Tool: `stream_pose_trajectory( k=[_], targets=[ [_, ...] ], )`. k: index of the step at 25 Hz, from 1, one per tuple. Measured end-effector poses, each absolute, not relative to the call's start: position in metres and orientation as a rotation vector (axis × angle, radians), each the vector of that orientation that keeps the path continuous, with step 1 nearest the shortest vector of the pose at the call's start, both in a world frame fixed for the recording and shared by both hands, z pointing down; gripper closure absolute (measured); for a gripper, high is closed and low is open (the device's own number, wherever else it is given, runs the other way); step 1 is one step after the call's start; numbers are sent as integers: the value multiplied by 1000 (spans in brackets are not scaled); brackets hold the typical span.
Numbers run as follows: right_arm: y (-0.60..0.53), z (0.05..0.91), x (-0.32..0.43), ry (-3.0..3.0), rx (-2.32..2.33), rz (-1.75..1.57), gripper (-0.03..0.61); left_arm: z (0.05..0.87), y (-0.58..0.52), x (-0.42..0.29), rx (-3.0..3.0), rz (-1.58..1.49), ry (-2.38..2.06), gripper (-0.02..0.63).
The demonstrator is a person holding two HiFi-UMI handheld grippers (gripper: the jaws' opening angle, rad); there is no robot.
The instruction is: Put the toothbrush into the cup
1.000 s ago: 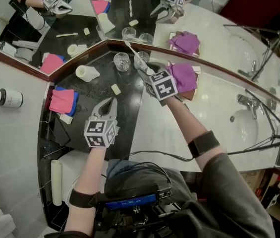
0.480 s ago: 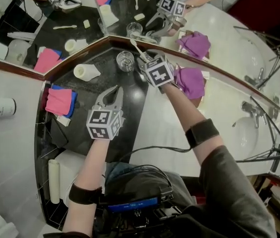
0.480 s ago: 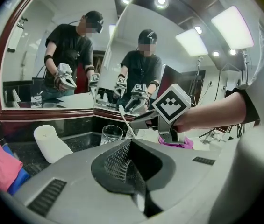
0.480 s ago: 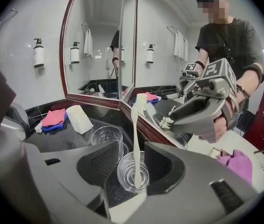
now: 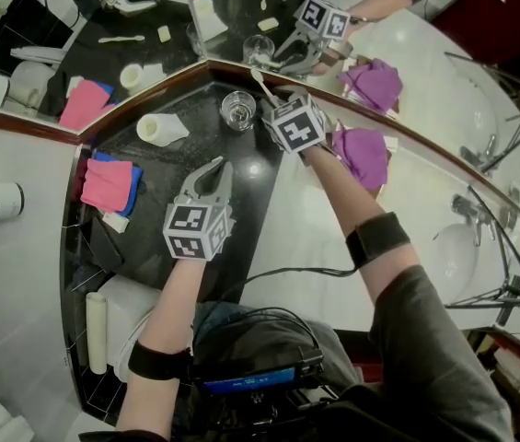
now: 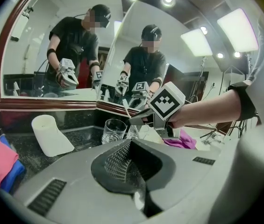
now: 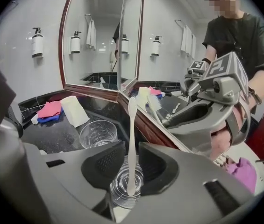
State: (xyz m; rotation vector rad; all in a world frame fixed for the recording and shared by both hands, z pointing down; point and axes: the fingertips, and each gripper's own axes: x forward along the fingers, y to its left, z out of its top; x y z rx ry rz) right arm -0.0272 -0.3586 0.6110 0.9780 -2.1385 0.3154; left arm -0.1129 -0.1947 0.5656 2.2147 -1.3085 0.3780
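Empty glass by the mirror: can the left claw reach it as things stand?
Probably yes. The left claw, shut and empty, faces the empty glass across bare dark counter. The right claw, jaws just closing around the toothbrush, works the neighbouring glass, close beside but not in between.

Bright, even light falls from two panels and small ceiling spots. Shadows are faint, and the black counter carries a pale sheen. Both gripper views bulge like fisheyes, with black corners and bent lines at the rim (the head view stays sharp). My left gripper, close to the lens, looks soft.
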Motion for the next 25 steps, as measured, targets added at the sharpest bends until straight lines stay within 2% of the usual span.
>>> stream_pose_trajectory(
  k=[1, 2, 15, 25],
  targets=[
    [-359, 612, -27, -2134, 976, 312, 493, 566, -194, -114, 2212, 378, -1311, 611],
    [-359, 612, -27, -2131, 976, 309, 506, 567, -194, -115, 2210, 378, -1312, 611],
    [-354, 588, -26, -2162, 1015, 260, 511, 565, -178, -120, 2202, 378, -1323, 612],
    [-336, 525, -18, -2246, 1089, 196, 509, 540, -162, -117, 2240, 377, -1352, 612]
  ],
)
